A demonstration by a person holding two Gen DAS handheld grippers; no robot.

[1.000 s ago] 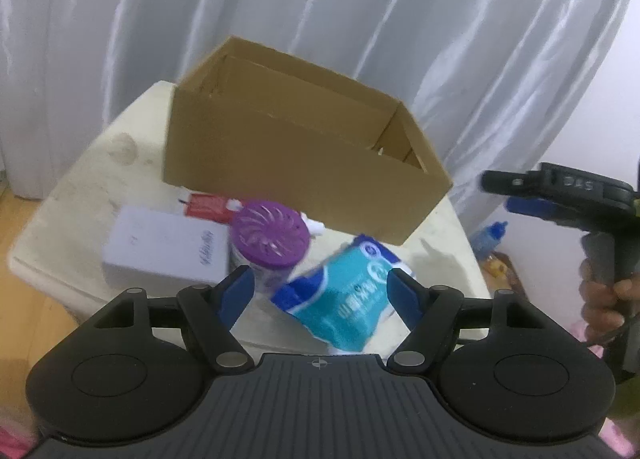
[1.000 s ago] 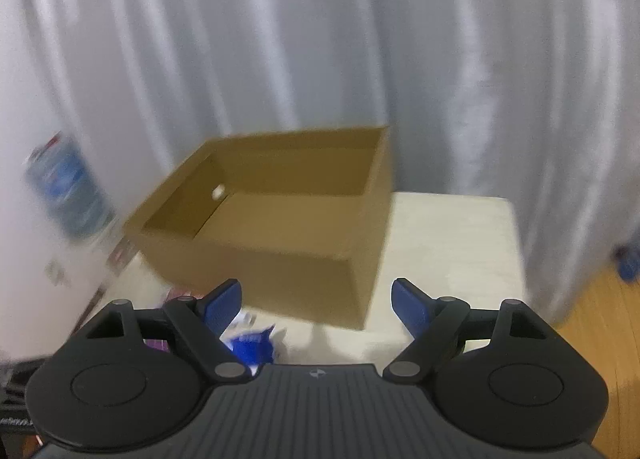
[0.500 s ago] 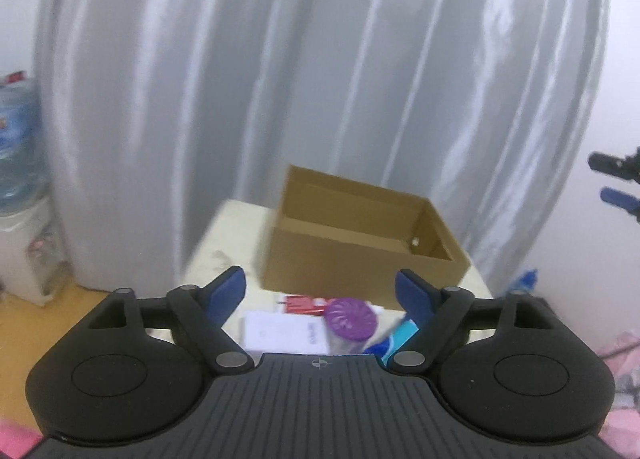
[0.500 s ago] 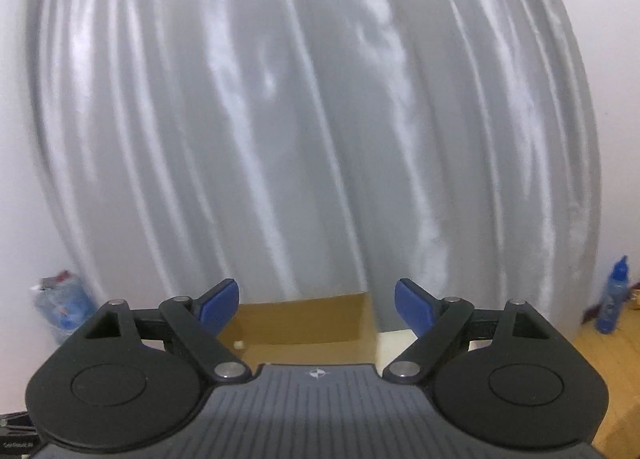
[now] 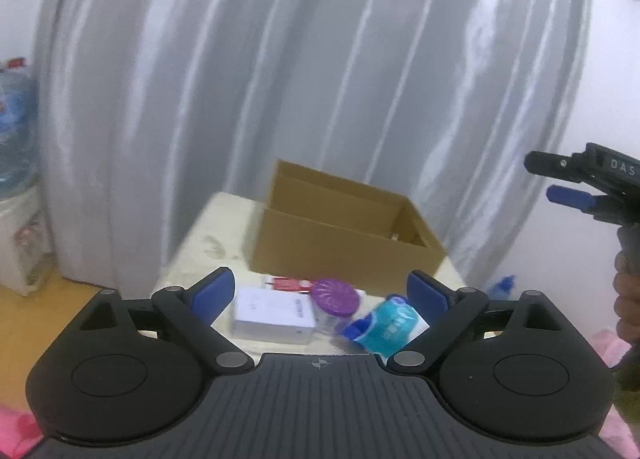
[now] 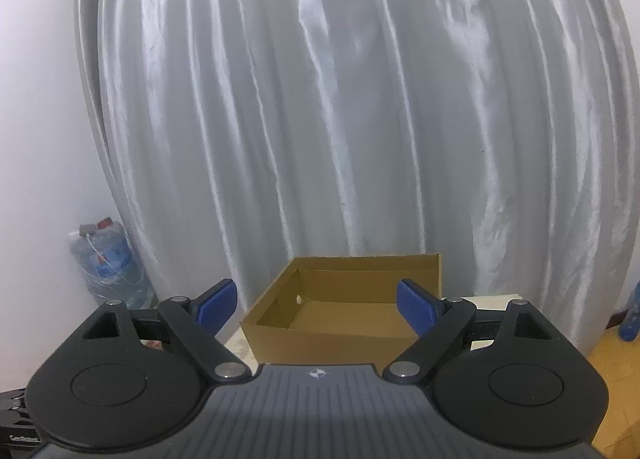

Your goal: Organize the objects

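An open brown cardboard box (image 5: 344, 235) stands on a small cream table (image 5: 204, 235). In front of it lie a white box (image 5: 276, 313), a purple-lidded tub (image 5: 334, 299), a teal-and-blue soft pack (image 5: 390, 323) and a red packet (image 5: 286, 283). My left gripper (image 5: 320, 291) hovers back from the table with its jaws opening and nothing between them. My right gripper (image 6: 316, 299) is open and empty, facing the box (image 6: 348, 311) from farther off. It also shows at the right edge of the left wrist view, right gripper (image 5: 568, 183), held by a hand (image 5: 628, 299).
A grey curtain (image 6: 320, 119) hangs behind the table. A large water bottle (image 6: 108, 263) stands on the floor at the left, and a blue bottle (image 6: 632, 311) at the right by the wooden floor. Pink cloth (image 5: 612, 343) lies low on the right.
Both grippers have drawn back and risen, so the table, box and objects look smaller and farther. The left jaws have spread wider. The right view swung up, then settled on the box.
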